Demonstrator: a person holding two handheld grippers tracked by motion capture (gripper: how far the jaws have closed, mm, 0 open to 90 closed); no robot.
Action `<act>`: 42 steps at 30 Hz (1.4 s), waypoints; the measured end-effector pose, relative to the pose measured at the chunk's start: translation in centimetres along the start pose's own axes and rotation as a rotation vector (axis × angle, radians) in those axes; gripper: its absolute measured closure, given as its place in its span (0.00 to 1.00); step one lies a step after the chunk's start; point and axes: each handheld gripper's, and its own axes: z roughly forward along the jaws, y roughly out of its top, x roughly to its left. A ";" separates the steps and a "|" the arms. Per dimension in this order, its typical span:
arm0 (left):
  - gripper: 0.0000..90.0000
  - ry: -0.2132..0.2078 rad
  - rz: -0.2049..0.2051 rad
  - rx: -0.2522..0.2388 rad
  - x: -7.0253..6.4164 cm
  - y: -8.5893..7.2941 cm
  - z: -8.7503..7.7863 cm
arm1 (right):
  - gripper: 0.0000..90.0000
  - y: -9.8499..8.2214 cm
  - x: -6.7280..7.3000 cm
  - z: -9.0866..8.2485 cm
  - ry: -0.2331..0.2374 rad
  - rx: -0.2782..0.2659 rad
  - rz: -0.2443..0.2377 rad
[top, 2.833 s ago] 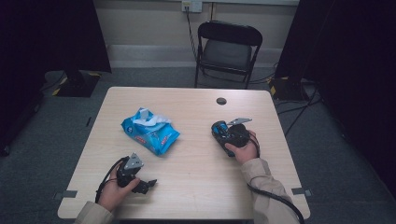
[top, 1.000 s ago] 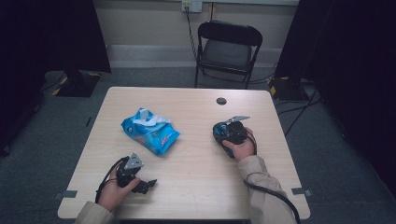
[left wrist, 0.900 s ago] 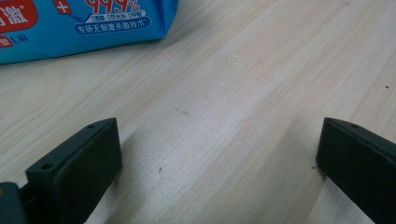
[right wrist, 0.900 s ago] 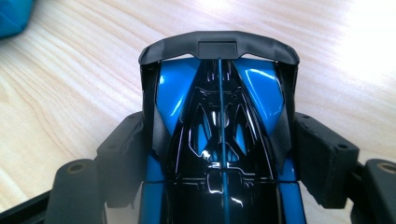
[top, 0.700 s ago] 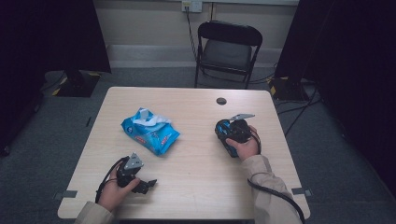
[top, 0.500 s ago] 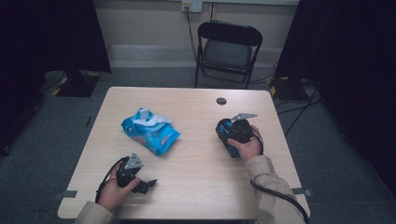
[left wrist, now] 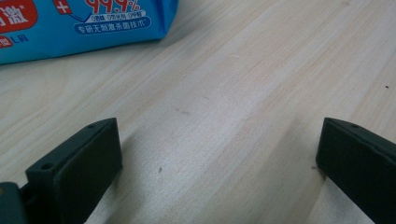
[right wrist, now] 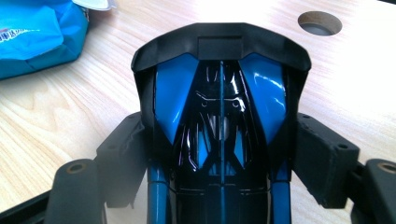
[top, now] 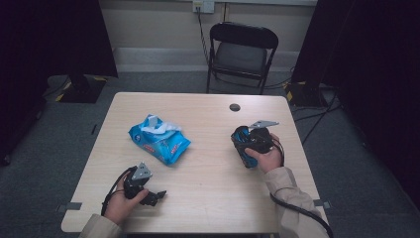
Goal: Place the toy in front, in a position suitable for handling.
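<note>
High view: the right claw (top: 246, 144) clamps a glossy blue-and-black plastic toy car (top: 242, 139) at the pale wooden surface's (top: 208, 198) three o'clock. A blue wet-wipe pack (top: 159, 141) lies at nine o'clock.

Left gripper view: the left claw (left wrist: 219, 163) gapes wide over bare wood.

Right gripper view: both pads press the car's flanks.

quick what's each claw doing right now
left claw: open, nothing between its jaws, low over the table.
right claw: closed on the blue and black toy car.
</note>
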 end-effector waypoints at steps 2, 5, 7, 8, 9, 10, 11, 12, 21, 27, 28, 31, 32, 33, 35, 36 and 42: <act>0.00 0.002 -0.001 -0.003 0.0 0.0 0.0 | 0.28 -0.1 0.0 -0.2 0.003 -0.006 0.005; 0.00 0.001 -0.004 -0.005 0.0 0.0 0.0 | 0.28 -0.1 0.1 -0.4 0.006 -0.012 0.004; 0.00 0.001 -0.002 -0.003 0.0 0.0 0.0 | 0.28 -0.1 0.1 -0.6 0.007 -0.017 0.002; 0.00 0.002 -0.001 -0.004 0.0 0.0 0.0 | 0.28 -0.1 0.2 -0.9 0.013 -0.025 -0.002; 0.00 0.002 -0.001 -0.004 0.0 0.0 0.0 | 0.28 -0.1 0.2 -0.9 0.013 -0.025 -0.002; 0.00 0.002 -0.001 -0.003 0.0 0.0 0.0 | 0.28 -0.1 0.2 -1.0 0.018 -0.026 -0.004; 0.00 0.002 -0.001 -0.003 0.0 0.0 0.0 | 0.28 -0.2 0.2 -1.3 0.022 -0.035 0.004; 0.00 0.002 -0.001 -0.003 0.0 0.0 0.0 | 0.28 -0.2 0.2 -1.4 0.025 -0.037 0.006; 0.00 0.002 -0.001 -0.003 0.0 0.0 0.0 | 0.28 -0.5 0.7 -3.2 0.056 -0.075 0.003; 0.00 0.002 -0.001 -0.003 0.0 0.0 0.0 | 0.28 -0.8 2.0 -4.4 0.091 -0.072 -0.032; 0.00 0.002 -0.001 -0.003 0.0 0.0 0.0 | 0.28 -0.8 2.0 -4.4 0.091 -0.072 -0.032; 0.00 0.002 -0.001 -0.003 0.0 0.0 0.0 | 0.28 -1.1 3.2 -5.1 0.117 -0.070 -0.056; 0.00 0.002 -0.001 -0.003 0.0 0.0 0.0 | 0.28 -1.1 3.2 -5.1 0.117 -0.070 -0.056; 0.00 0.002 -0.004 -0.005 0.0 0.0 0.0 | 0.28 -1.2 3.6 -5.2 0.129 -0.062 -0.068; 0.00 0.002 -0.005 -0.007 0.0 0.0 0.0 | 0.28 -1.4 4.3 -5.3 0.139 -0.053 -0.086; 0.00 0.002 -0.006 -0.008 0.0 0.0 0.1 | 0.28 -1.6 4.7 -5.2 0.150 -0.043 -0.090; 0.00 0.002 -0.005 -0.007 0.0 0.0 0.0 | 0.28 -1.8 6.5 -4.6 0.177 -0.025 -0.119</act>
